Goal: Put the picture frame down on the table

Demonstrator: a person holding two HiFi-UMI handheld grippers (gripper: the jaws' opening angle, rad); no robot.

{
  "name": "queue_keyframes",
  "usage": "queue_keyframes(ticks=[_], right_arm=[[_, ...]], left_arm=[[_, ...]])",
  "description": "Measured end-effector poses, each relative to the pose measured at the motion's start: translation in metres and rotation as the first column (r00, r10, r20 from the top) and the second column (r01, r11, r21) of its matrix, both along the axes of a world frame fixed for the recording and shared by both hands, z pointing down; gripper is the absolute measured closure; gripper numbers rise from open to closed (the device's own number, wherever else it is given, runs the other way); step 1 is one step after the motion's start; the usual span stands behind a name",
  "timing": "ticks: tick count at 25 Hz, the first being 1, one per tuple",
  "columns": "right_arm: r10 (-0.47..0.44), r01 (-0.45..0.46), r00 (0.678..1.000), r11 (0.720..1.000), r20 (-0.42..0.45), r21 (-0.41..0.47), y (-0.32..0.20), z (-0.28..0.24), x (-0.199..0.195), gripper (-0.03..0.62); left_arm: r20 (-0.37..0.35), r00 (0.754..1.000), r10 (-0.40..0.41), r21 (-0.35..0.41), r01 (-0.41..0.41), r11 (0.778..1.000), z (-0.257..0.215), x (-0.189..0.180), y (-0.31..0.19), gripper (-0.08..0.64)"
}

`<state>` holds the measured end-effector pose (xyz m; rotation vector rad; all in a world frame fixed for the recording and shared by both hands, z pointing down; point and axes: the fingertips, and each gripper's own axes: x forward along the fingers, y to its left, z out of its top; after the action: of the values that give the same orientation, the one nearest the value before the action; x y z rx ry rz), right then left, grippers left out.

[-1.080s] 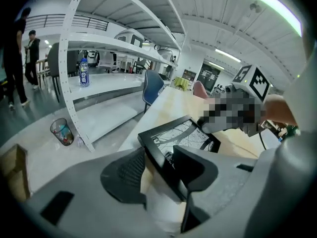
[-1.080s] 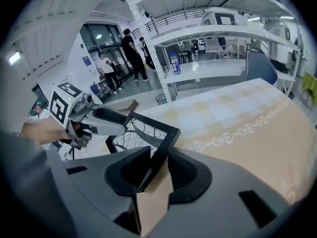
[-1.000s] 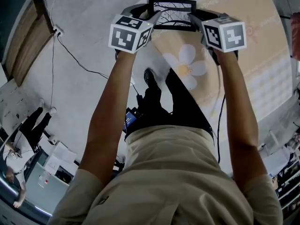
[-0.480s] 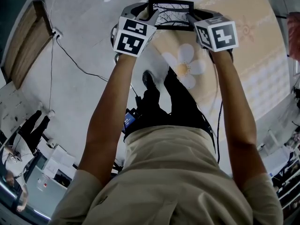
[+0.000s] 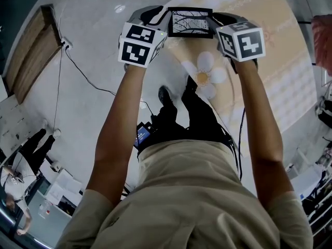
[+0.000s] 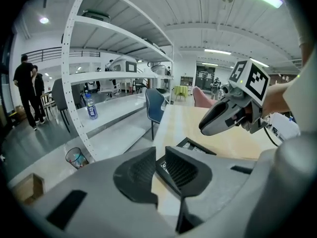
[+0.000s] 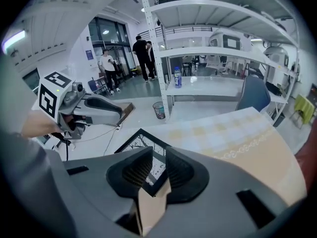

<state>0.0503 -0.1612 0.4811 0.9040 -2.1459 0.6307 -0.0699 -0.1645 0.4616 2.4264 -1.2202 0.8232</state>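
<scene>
We have the picture frame [image 5: 191, 23] slung between our two grippers. One short end sits in the left gripper [image 6: 159, 168] and the opposite corner in the right gripper [image 7: 158, 170]. Both pairs of jaws have just been closing, and each now looks pinched onto the thin black moulding, with only a narrow strip of it between the pads. Beneath the right jaws lies the patterned table [image 5: 275, 66]. Beneath and beyond the left jaws we see bare floor [image 5: 88, 102], so we judge the frame to hang across the table's edge rather than squarely over it. That is our main worry: if we lower and let go here, the end in the left jaws may find nothing under it and tip off. The holds are shallow too, the right one at a corner only, so a small twist of one hand against the other could lever the frame out of a grip or strain its glazing. Opening one gripper before the other would let the freed end swing down from the remaining jaws.
</scene>
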Motion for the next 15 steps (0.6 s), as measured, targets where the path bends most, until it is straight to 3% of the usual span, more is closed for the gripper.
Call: queue_keyframes(ticks=[5, 8, 15], right_arm=[[-0.006, 0.004, 0.998, 0.999, 0.056, 0.052, 0.014, -0.025, 0.010, 0.554], [-0.017, 0.008, 0.995, 0.996, 0.098, 0.092, 0.026, -0.052, 0.012, 0.584], [-0.030, -0.002, 0.989, 0.977, 0.147, 0.214, 0.053, -0.128, 0.020, 0.589]], left_arm=[[-0.050, 0.999, 0.016, 0.062, -0.013, 0.998, -0.032, 0.006, 0.015, 0.546], [-0.109, 0.993, 0.034, 0.102, -0.023, 0.995, -0.065, 0.006, 0.026, 0.554], [-0.232, 0.966, 0.115, 0.203, -0.068, 0.977, -0.146, 0.009, 0.062, 0.554]])
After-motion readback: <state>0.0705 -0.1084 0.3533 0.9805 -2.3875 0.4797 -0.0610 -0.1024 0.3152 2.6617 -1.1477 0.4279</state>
